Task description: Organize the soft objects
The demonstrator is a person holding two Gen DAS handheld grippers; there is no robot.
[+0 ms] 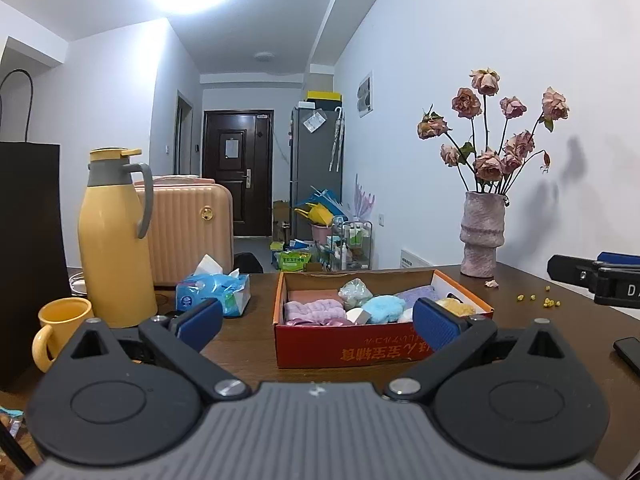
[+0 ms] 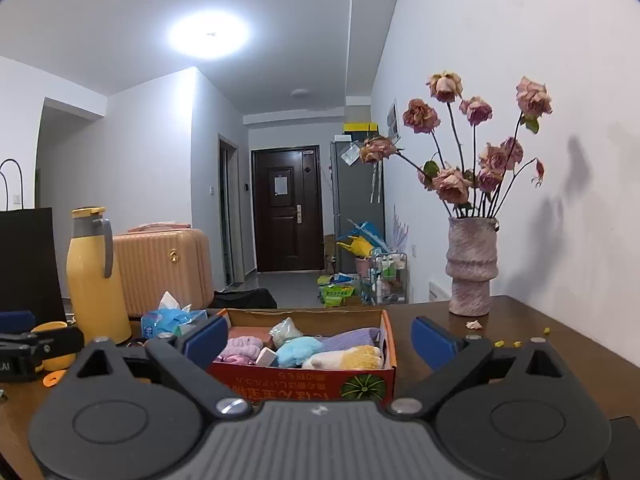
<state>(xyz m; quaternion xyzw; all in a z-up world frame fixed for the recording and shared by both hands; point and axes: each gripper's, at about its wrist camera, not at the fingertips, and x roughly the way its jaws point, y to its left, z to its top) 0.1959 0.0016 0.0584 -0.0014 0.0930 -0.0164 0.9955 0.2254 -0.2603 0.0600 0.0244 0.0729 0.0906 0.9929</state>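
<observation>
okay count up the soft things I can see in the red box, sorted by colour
Pink or lilac: 2, a headband and a pad
Purple: 1, a towel
Blue: 1, a fluffy cloth
Cream and yellow: 1, a plush piece
Pale green: 1, a bagged bundle
Total: 6 visible in the box; more may lie hidden underneath.

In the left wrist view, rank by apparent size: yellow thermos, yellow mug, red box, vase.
1. red box
2. yellow thermos
3. vase
4. yellow mug, partly hidden and nearer the camera, so vase versus mug is unsure.
</observation>
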